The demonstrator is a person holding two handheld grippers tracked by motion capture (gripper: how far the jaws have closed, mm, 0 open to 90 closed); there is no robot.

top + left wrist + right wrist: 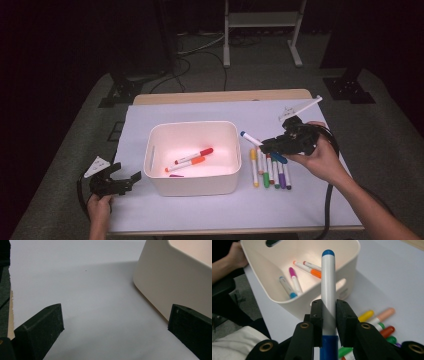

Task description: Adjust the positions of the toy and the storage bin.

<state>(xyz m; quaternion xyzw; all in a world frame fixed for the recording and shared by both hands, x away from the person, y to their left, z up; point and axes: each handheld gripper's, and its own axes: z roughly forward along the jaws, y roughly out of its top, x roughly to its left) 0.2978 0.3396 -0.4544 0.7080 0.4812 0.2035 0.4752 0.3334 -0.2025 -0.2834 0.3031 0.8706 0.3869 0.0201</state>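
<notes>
The blue marker [328, 290] is sitting pinched between the jaws of the right claw [329, 315], lifted just right of the white bin [192, 182]. The bin is holding a red marker [195, 155], an orange one [186, 164], a magenta one [295, 281] and a light-blue one [286, 287] (all lying flat). The loose markers [270, 172] are lying on the desk [150, 115] right of the bin. The left claw [112, 327] is resting spread, just left of the bin.

text on markers [270, 170]: none readable, perhaps too small
text on bin [192, 157]: none
</notes>
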